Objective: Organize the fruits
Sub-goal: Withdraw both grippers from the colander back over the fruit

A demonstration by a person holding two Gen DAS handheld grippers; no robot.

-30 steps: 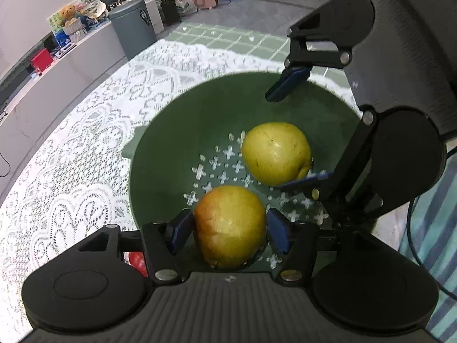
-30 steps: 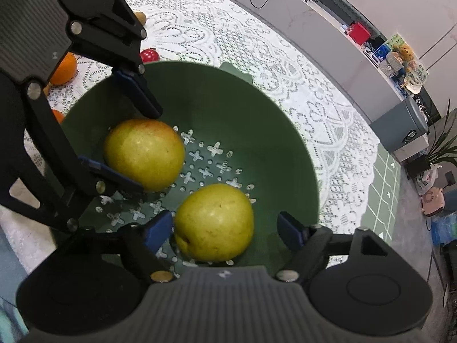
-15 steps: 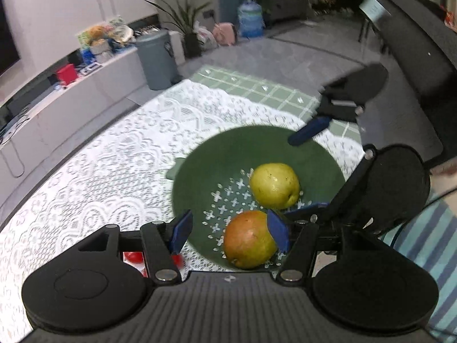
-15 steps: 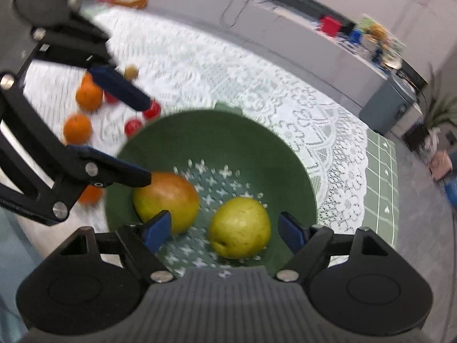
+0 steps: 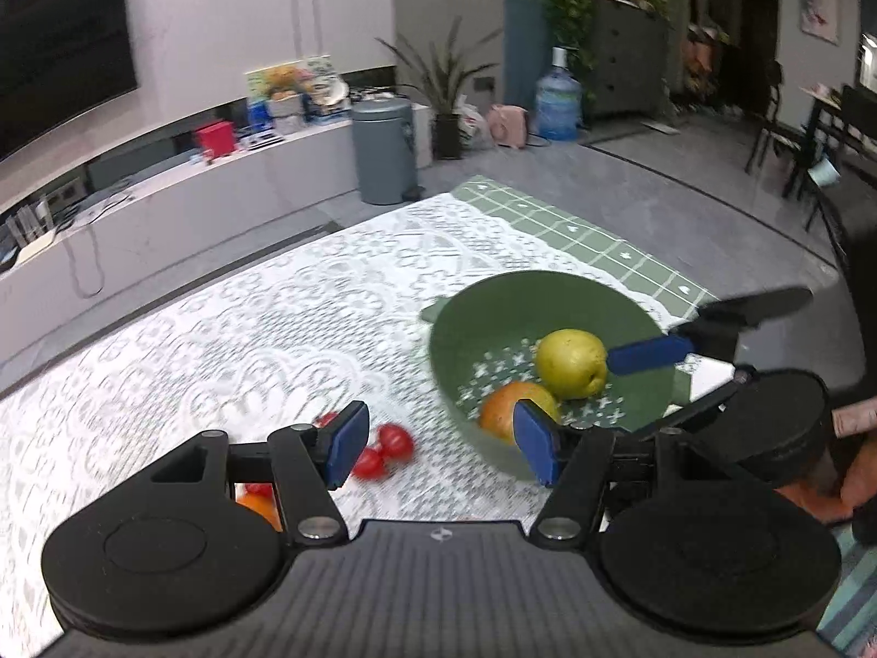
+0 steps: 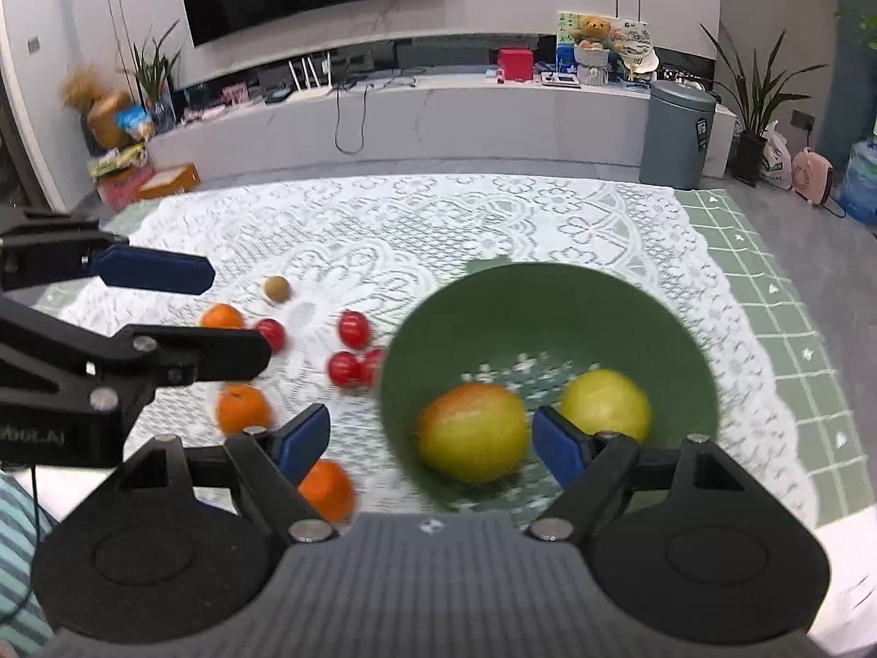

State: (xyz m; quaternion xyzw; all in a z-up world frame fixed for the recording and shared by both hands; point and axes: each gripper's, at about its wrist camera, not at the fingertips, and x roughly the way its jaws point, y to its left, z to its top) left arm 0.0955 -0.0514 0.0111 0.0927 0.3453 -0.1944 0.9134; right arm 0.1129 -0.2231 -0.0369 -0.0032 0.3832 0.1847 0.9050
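Green bowl (image 6: 553, 296) at centre frame holds both pears (image 6: 474, 433), so with left gripper (image 5: 441, 447) and right gripper (image 6: 430, 441) wide open and empty, we should drop squarely over an orange (image 6: 241, 408) at lower left.

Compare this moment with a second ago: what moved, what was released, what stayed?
The left gripper let go of the reddish pear and drew back up from the bowl; the right gripper also withdrew. Both now hang open and empty. Both pears, the reddish one and the yellow pear, stayed in the bowl.
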